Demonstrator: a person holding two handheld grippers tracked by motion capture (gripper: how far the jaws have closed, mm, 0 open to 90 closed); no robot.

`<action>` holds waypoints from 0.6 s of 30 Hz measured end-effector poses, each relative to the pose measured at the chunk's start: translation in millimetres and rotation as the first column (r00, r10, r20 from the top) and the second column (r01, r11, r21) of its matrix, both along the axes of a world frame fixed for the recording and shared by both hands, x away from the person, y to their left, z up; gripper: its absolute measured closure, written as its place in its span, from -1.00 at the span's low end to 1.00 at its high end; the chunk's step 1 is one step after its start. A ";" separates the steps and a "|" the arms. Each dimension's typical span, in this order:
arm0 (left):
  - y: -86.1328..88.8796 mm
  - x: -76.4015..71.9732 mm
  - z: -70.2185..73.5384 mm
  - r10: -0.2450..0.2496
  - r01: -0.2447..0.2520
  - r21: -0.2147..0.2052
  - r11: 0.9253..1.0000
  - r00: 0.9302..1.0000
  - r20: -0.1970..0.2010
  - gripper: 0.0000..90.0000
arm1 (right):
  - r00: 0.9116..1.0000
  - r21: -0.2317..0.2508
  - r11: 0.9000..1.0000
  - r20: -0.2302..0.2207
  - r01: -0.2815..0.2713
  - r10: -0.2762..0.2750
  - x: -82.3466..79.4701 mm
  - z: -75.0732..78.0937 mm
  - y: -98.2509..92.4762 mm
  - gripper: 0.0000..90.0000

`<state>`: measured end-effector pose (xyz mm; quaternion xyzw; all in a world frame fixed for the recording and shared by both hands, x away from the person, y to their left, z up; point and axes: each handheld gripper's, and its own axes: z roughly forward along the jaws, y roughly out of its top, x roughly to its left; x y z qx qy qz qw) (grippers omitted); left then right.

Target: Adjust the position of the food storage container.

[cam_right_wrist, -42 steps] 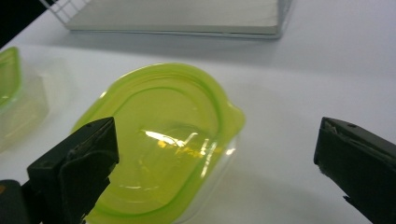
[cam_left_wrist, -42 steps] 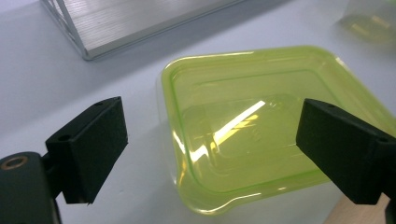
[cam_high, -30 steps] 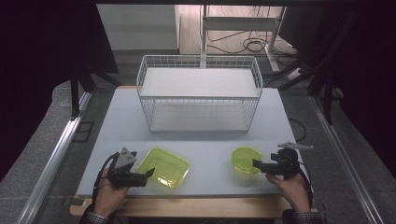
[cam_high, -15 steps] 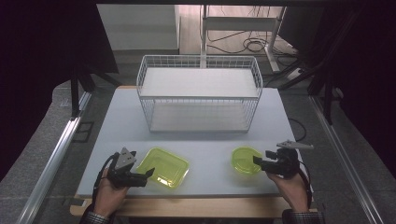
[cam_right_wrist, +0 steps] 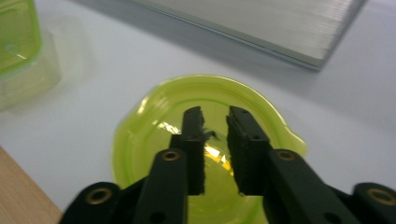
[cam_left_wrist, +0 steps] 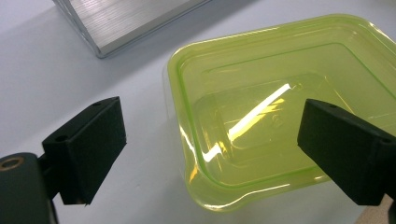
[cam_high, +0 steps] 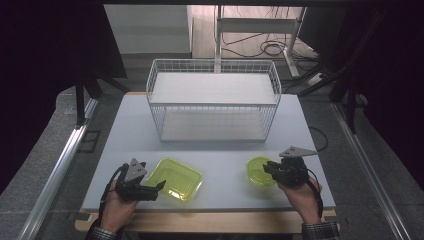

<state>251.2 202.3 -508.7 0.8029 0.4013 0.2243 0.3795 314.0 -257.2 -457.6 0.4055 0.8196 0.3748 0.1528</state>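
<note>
On a pale grey table (cam_high: 220, 150) with a white wire basket (cam_high: 212, 100) at its far side, we work two green plastic pieces. Our right gripper (cam_right_wrist: 215, 116) has just been closing: its jaws stand nearly together with a narrow gap, directly over the round green bowl (cam_right_wrist: 154, 116), and we cannot tell whether its rim is pinched between them. Our left gripper (cam_left_wrist: 210, 140) is spread wide, the rectangular green container (cam_left_wrist: 289, 84) lying just ahead, its near edge between the pads, untouched. We judge this the grasping step; next comes confirming the hold and lifting toward the basket.
</note>
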 end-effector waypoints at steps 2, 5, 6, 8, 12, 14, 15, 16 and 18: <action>-0.2 0.0 0.1 -0.001 0.001 0.001 1.000 1.000 0.000 -0.83 | 1.000 0.010 1.000 -0.004 -0.014 0.014 0.5 0.6 4.6 0.83; -0.6 -0.1 0.0 -0.002 0.002 0.006 1.000 1.000 -0.001 -0.83 | 0.999 0.025 0.999 -0.014 -0.038 0.038 1.3 0.7 13.0 0.97; -0.7 0.0 -0.1 -0.002 0.002 0.005 1.000 1.000 -0.001 -0.83 | 0.999 0.031 0.999 -0.021 -0.044 0.045 1.6 0.4 16.0 0.98; -0.7 0.1 -0.2 -0.002 0.002 0.006 1.000 1.000 -0.002 -0.83 | 0.999 0.030 0.999 -0.028 -0.045 0.046 1.7 0.2 19.0 0.98; -1.2 0.2 -0.6 -0.005 0.005 0.009 1.000 1.000 -0.006 -0.83 | 0.996 0.040 0.996 -0.036 -0.076 0.078 0.5 -1.1 32.3 0.98; -1.9 0.3 -1.0 -0.009 0.009 0.016 1.000 1.000 -0.009 -0.83 | 0.993 0.046 0.993 -0.030 -0.110 0.112 -2.4 -1.4 42.0 0.98; -1.9 0.3 -1.0 -0.009 0.009 0.016 1.000 1.000 -0.009 -0.83 | 0.993 0.046 0.993 -0.030 -0.110 0.112 -2.4 -1.4 42.0 0.98; -2.2 0.4 -1.3 -0.010 0.011 0.018 1.000 1.000 -0.010 -0.83 | 0.992 0.045 0.992 -0.028 -0.120 0.121 -3.2 -1.8 44.7 0.98; -2.9 0.4 -1.5 -0.012 0.012 0.023 1.000 1.000 -0.009 -0.83 | 0.989 0.039 0.989 -0.030 -0.143 0.144 -5.0 -4.2 52.7 0.98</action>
